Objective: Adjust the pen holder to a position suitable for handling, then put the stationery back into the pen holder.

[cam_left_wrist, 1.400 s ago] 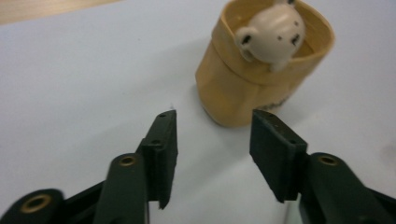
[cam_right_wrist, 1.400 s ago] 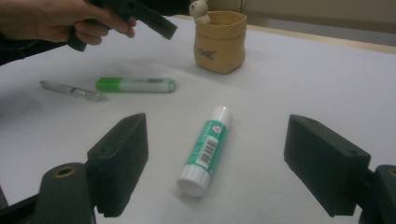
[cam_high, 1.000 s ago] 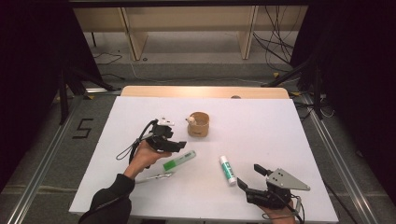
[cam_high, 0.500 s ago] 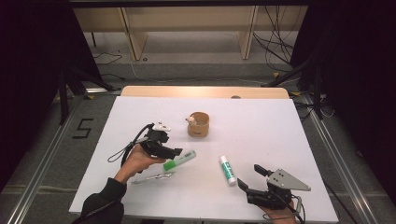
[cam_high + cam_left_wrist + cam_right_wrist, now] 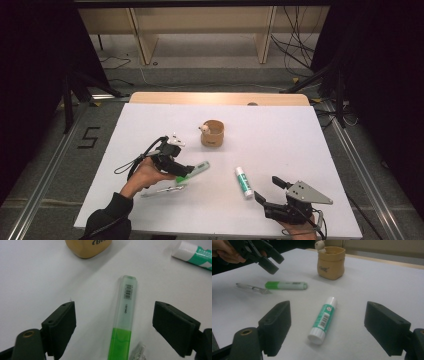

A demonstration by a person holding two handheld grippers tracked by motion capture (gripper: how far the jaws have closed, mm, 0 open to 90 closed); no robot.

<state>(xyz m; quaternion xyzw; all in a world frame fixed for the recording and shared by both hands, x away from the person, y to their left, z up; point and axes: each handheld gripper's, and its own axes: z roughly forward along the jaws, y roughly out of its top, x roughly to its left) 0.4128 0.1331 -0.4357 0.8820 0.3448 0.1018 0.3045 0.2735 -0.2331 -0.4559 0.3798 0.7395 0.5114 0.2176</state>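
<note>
While the left hand-held gripper [image 5: 113,322] hung low in the left gripper view, its jaws just opened wide and clear of the green highlighter [image 5: 124,315] lying between them on the white bench [image 5: 280,145], the step looked like lining up a pick. Next, probably: lower, then close squarely across that smooth, flat-sided plastic barrel. The right hand-held gripper [image 5: 327,327] stood open around a glossy cylindrical glue stick [image 5: 323,319].

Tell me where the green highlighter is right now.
In the high view the green highlighter lies on the white table, left of the glue stick, under the open left gripper.
</note>
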